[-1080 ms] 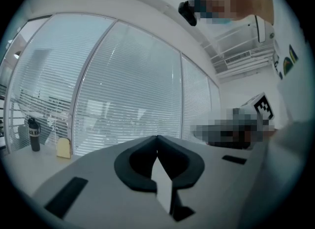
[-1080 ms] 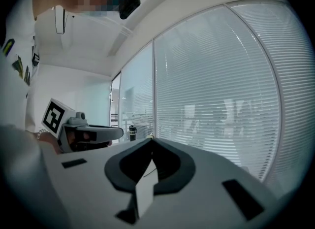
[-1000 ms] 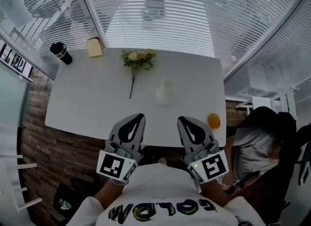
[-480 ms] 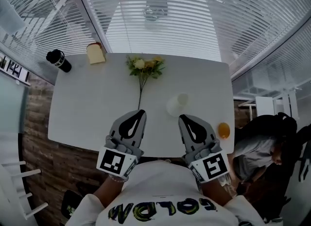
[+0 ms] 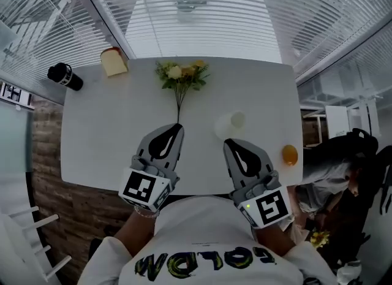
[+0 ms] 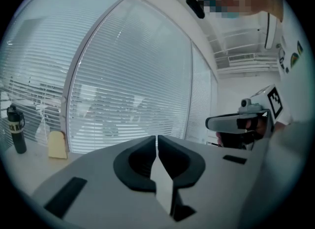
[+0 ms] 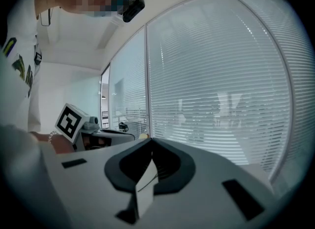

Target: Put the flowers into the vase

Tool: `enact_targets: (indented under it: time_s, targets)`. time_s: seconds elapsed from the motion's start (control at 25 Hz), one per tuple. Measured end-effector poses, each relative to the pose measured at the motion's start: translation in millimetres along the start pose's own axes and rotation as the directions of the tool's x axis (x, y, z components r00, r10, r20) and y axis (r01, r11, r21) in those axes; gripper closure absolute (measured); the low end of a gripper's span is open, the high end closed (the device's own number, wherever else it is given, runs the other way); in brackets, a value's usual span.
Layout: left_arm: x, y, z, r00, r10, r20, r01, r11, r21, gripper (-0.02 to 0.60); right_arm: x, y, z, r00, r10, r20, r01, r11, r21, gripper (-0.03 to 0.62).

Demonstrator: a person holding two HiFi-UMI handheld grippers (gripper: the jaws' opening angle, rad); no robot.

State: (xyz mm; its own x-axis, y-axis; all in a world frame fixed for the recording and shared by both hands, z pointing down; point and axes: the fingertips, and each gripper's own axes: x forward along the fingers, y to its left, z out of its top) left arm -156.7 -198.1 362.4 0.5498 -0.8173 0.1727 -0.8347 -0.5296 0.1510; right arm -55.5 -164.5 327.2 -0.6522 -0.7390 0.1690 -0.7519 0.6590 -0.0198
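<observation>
Flowers: a small bunch (image 5: 182, 75) lies flat on the white table (image 5: 104, 136), blooms toward the window blinds (image 5: 202, 20) and the stem running back toward the person.
Vase: a pale vase (image 5: 229, 124) stands upright to the right of the stem, apart from it, with its mouth facing up.
Left gripper: the left gripper (image 5: 178, 127) has its jaws pressed together and nothing between them. From above, its tip sits right at the cut end of the stem; I can't say whether it touches.
Right gripper: the right gripper (image 5: 228, 143) is likewise closed and empty, its tip just short of the vase.
Step in hand: I'd say this is the approach, with nothing picked up yet.
Doing it well: the left jaws need to part before they go any further, then come down either side of the stem near its lower end and pinch firmly without crushing it. A thin stem lying flat on a tabletop is easy to slide past, so a low, slightly tipped entry looks wise. The right gripper could steady the vase, which looks light enough to tip once the stem goes in.
Around: a dark bottle (image 5: 64, 76) and a yellowish block, perhaps bread (image 5: 113, 61), sit at the far left corner. An orange (image 5: 290, 154) lies near the right edge. Someone is seated (image 5: 343, 167) beyond that edge.
In the way: nothing lies between stem and vase. The orange is the nearest thing to knock.
</observation>
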Motion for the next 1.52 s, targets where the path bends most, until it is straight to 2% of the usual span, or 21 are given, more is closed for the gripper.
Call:
enact_targets:
  time_s: [0.2, 0.32, 0.6, 0.84, 1.0, 1.12, 1.32, 1.52]
  targets:
    - [29, 26, -15, 0.999, -0.02, -0.039, 0.019, 0.999, -0.033, 0.528, 11, -8, -10, 1.0, -0.012, -0.024, 0.012, 1.0, 0.001, 0.582]
    - [46, 42, -24, 0.998, -0.01, -0.066, 0.008, 1.0, -0.027, 0.519, 9, -12, -18, 0.999, -0.017, -0.032, 0.017, 1.0, 0.017, 0.582]
    - [107, 86, -71, 0.978, 0.013, -0.21, -0.018, 1.0, -0.022, 0.426, 10, -30, -30, 0.997, -0.043, -0.063, 0.045, 0.998, 0.036, 0.582]
    - [148, 115, -116, 0.948, 0.046, -0.314, -0.066, 0.996, -0.054, 0.361, 3, -43, -42, 0.994, -0.061, -0.093, 0.066, 0.996, 0.054, 0.582]
    - [170, 129, -145, 0.918, 0.058, -0.391, -0.095, 0.993, -0.075, 0.275, 2, -47, -48, 0.991, -0.065, -0.114, 0.073, 0.995, 0.067, 0.582]
    - [181, 140, -163, 0.896, 0.079, -0.437, -0.133, 0.987, -0.095, 0.249, 1, -51, -54, 0.99, -0.065, -0.125, 0.075, 0.994, 0.078, 0.582]
    - [192, 156, -186, 0.858, 0.126, -0.497, -0.196, 0.976, -0.091, 0.238, -1, -56, -63, 0.989, -0.061, -0.134, 0.074, 0.993, 0.091, 0.582]
    - [199, 163, -199, 0.832, 0.143, -0.536, -0.211, 0.975, -0.068, 0.254, -5, -55, -65, 0.989, -0.057, -0.135, 0.07, 0.993, 0.092, 0.582]
